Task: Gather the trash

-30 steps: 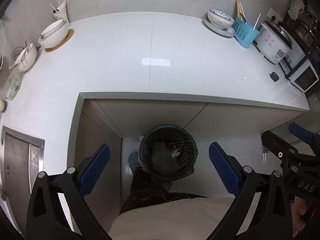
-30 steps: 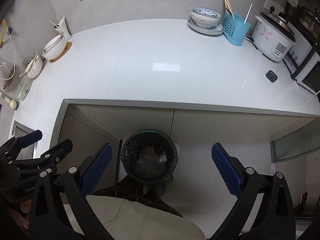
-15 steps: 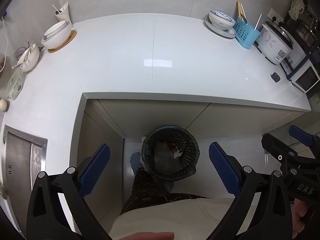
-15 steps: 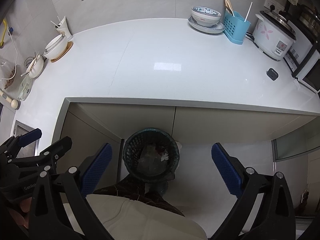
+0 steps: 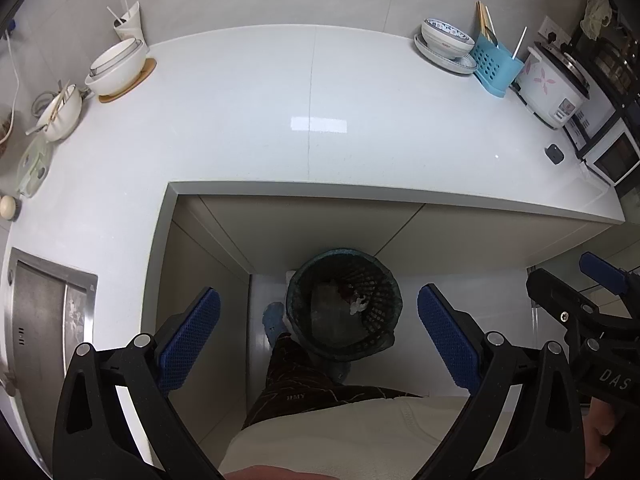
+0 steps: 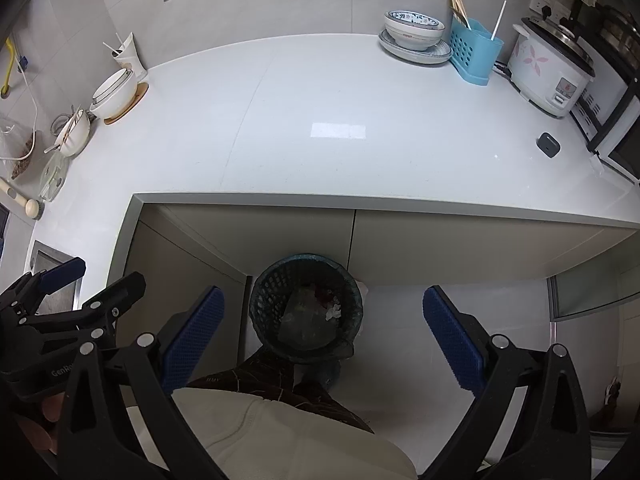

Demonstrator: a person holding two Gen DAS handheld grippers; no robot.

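A dark mesh trash bin with a liner stands on the floor under the counter edge; it also shows in the right wrist view. Crumpled white and red trash lies inside it. My left gripper is open and empty, held high above the bin. My right gripper is open and empty too, beside the left one. Each gripper shows at the edge of the other's view.
A white L-shaped counter carries bowls at the left, a bowl on a plate, a blue utensil holder, a rice cooker and a small dark object. A steel sink is at the left. The person's legs are below.
Both grippers have pulled back and risen slightly, so the counter looks a little farther. Both stay open and empty.
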